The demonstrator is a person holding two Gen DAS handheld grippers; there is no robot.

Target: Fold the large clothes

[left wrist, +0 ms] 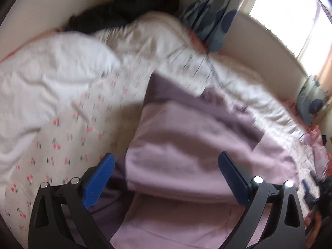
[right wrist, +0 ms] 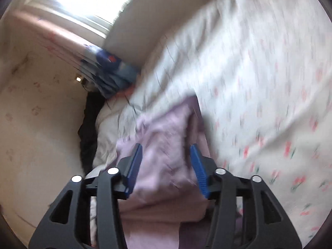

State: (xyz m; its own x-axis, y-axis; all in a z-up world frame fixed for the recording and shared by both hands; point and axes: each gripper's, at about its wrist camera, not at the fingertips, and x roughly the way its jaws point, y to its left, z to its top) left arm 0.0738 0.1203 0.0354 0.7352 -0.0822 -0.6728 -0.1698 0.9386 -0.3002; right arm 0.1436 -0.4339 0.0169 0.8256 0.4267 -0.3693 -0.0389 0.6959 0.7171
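Observation:
A lilac garment point(left wrist: 186, 137) lies partly folded on the cherry-print bed sheet point(left wrist: 68, 137), with a darker purple layer showing at its far edge. My left gripper point(left wrist: 166, 155) hovers just above the garment's near part, open wide, its blue pads apart with nothing pinched. In the blurred right wrist view the same lilac garment point(right wrist: 164, 145) bunches up between and beneath the blue pads. My right gripper point(right wrist: 166, 145) stands partly open there, and I see neither pad pressing on the cloth.
A white duvet point(left wrist: 51, 72) is heaped at the back left of the bed and a dark pile of clothes point(left wrist: 128, 8) lies by the wall. Blue-patterned curtains point(left wrist: 215, 16) hang beside a bright window point(left wrist: 290, 10). A cream wall point(right wrist: 31, 114) borders the bed.

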